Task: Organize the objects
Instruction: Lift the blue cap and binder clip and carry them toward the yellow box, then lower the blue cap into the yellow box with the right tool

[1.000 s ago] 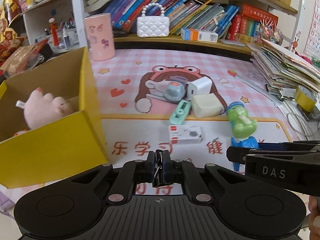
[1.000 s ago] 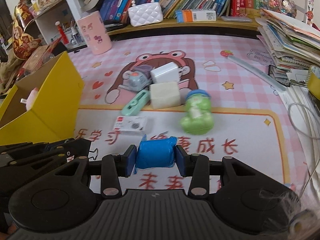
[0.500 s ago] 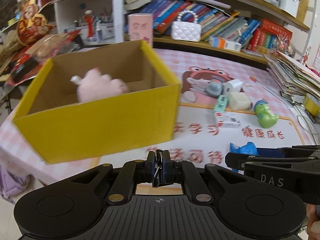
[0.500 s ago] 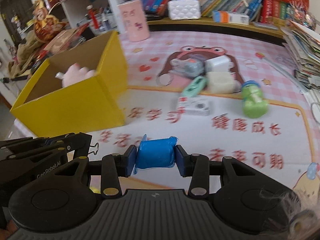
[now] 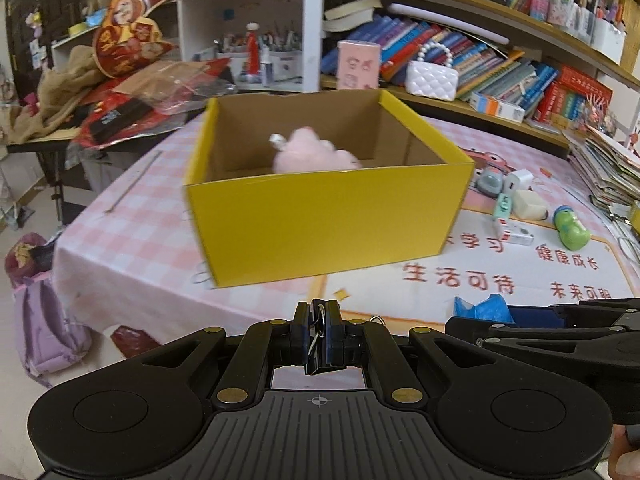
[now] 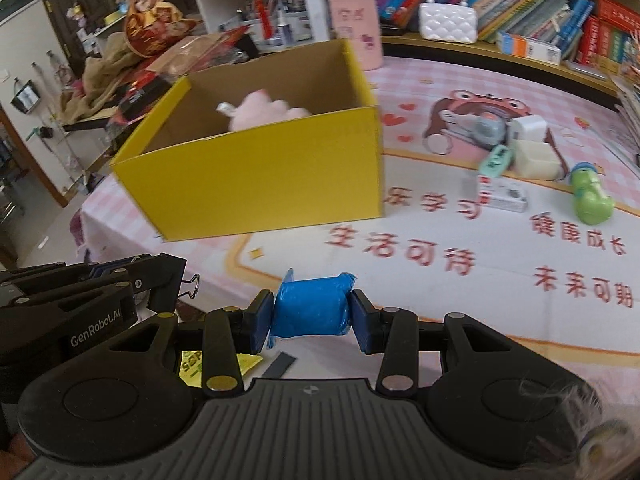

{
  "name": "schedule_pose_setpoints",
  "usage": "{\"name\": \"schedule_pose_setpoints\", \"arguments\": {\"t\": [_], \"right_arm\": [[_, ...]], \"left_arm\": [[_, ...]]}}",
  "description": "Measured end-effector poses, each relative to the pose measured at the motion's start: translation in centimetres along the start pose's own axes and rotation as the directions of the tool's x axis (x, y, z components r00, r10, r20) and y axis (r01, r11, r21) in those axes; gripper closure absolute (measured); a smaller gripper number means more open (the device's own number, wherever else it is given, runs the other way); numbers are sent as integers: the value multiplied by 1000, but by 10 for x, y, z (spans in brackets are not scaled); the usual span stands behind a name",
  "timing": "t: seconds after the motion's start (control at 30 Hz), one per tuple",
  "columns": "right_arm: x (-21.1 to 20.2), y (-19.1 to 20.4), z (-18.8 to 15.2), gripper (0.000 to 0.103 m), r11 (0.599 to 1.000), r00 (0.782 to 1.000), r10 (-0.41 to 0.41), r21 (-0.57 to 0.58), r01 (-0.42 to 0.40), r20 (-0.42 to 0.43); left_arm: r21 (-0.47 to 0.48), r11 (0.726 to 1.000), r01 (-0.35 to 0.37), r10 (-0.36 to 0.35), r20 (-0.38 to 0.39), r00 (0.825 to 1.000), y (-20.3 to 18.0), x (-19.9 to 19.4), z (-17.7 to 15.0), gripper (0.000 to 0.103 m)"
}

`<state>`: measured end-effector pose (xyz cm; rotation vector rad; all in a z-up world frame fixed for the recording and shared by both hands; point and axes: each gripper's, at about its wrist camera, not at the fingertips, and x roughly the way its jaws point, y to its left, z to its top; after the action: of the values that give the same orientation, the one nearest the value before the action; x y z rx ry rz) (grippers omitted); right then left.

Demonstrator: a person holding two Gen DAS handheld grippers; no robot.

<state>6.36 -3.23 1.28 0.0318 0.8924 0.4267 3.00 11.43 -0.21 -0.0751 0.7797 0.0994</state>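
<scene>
Okay, my left gripper (image 5: 316,334) is clamped tight on a small binder clip (image 5: 318,344), pads nearly touching, wire loops poking up between them. In the right wrist view the same clip's loop (image 6: 193,285) sticks out past that gripper's tip. My right gripper (image 6: 312,314) is closed on a blue plastic-wrapped roll (image 6: 311,306), one pad on each end, twisted wrapper ends flaring out; from the left wrist view only a blue scrap of it (image 5: 482,307) shows beside the right gripper's fingers (image 5: 560,322).

Both grippers sit side by side, off the near side of the yellow box (image 5: 320,220), which I use as reference. The box is open-topped, brown inside, and stands on the pink checked tablecloth (image 5: 132,240). A pink plush toy (image 5: 312,154) lies inside it toward the far wall.

Right of the box, on the printed mat, is a loose cluster: a grey-blue gadget (image 6: 486,128), a white charger block (image 6: 528,128), a cream block (image 6: 536,158), a mint green stapler-like item (image 6: 496,160), a small white box with red end (image 6: 502,194), and, farthest from the box, a green toy (image 6: 590,196) lying on its side. None touch the box.

Behind the box: a pink cylinder container (image 6: 356,24), a white quilted purse with bead handle (image 6: 448,20), and a row of books (image 5: 500,68) on the shelf. Left of the box, past the table edge, a purple backpack (image 5: 44,320) sits on the floor.
</scene>
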Motion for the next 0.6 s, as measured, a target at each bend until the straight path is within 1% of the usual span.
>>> {"name": "schedule_pose_setpoints", "arguments": {"t": [0.3,0.6], "right_arm": [[-2,46,-12,64,999,999,34,-38,-33,9],[-6,73,-17,64,998,999,29,-59,-27,25]], "left_arm": [[-24,999,-32,33,33,999,40,-25,-14,97],[-17,999,-31,32,70,997,58,-39,-17,97]]}}
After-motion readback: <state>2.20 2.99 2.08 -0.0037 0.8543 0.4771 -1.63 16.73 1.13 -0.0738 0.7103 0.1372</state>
